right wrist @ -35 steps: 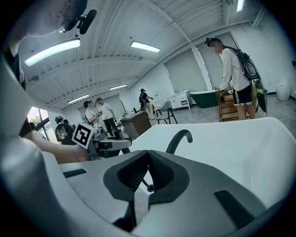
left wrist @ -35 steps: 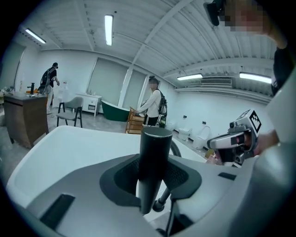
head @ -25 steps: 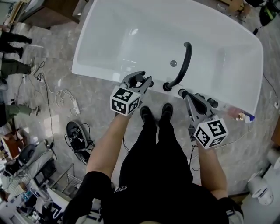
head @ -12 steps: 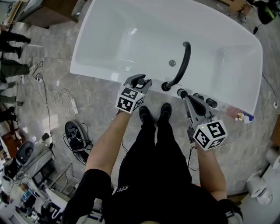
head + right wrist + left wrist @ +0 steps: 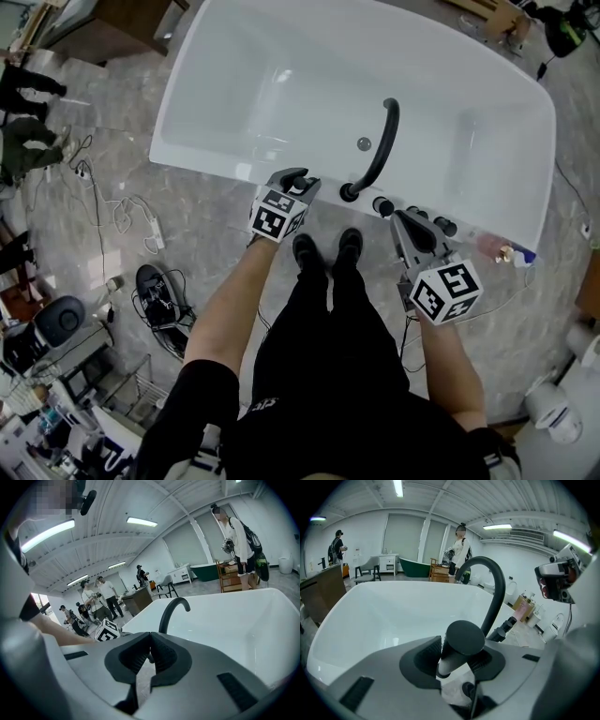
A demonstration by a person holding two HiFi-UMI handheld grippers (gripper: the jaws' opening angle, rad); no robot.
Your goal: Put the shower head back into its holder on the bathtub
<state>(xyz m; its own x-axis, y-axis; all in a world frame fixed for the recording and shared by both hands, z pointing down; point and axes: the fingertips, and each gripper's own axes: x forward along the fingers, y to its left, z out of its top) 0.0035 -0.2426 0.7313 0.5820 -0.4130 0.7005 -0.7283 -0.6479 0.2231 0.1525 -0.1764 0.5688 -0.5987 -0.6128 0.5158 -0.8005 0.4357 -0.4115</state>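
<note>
At the far left of the head view, grey marbled floor [image 5: 112, 141] with a loose white cable [image 5: 127, 211]. Then the white bathtub [image 5: 211, 167], seen from above, near rim facing the person. Left gripper [image 5: 296, 183] sits at that near rim, angled down, with the shower head [image 5: 461, 639] between its jaws. The jaws are opening, with a pad close against each side of the handle. Shower head look: short stubby cylinder, wide round matte-black cap on top, paler whitish shaft below, dark ring at the lower end; it leans a bit to the right in the left gripper view. It stands over the rim just left of the faucet base; can't tell if it is seated in the holder. Next right: black arched faucet [image 5: 380, 141] curving out over the basin, then a row of black knobs [image 5: 412, 214] along the rim. Right gripper [image 5: 403, 223] hovers near those knobs, jaws pressed together, nothing between them. Small bottles [image 5: 506, 250] at the rim's far right end.
</note>
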